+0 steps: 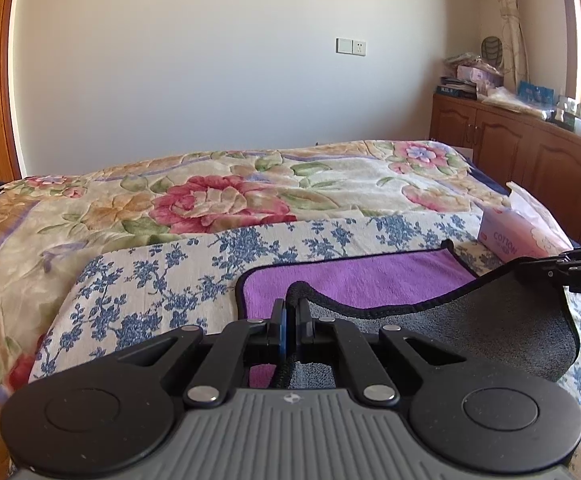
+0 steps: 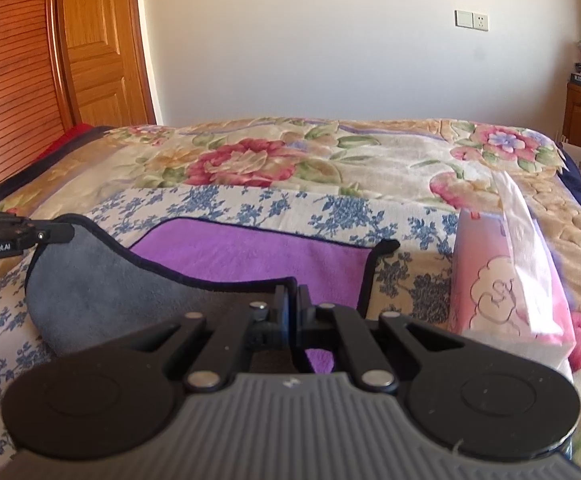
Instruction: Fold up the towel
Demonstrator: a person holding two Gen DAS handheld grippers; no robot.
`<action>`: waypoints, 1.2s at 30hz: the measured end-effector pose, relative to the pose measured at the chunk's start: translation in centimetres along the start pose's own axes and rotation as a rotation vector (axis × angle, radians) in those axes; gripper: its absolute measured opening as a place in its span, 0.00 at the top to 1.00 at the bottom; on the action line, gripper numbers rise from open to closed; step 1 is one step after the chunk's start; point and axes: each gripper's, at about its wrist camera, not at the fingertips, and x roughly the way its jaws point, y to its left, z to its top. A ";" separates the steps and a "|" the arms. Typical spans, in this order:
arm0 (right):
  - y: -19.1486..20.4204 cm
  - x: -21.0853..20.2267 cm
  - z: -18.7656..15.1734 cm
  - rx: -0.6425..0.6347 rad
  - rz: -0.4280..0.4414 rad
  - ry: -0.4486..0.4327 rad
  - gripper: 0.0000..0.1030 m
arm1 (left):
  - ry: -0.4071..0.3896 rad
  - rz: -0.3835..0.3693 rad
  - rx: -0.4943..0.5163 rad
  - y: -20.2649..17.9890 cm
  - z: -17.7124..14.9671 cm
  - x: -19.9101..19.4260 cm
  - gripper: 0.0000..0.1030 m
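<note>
A towel, purple on one face and grey on the other, with a dark hem, lies on a blue-flowered cloth on the bed. Its near edge is lifted and folded back, grey side up. My left gripper is shut on the near left corner of the towel. My right gripper is shut on the near right corner; the towel sags between them. Each gripper shows at the other view's edge: the right one, the left one.
A pink tissue pack lies on the bed just right of the towel, also in the right wrist view. A floral blanket covers the bed beyond. Wooden cabinets stand at the right, a wooden door at the left.
</note>
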 end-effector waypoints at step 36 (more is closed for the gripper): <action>-2.8 4.1 3.2 -0.053 -0.038 -0.062 0.96 | -0.018 0.030 0.039 -0.1 4.5 5.3 0.95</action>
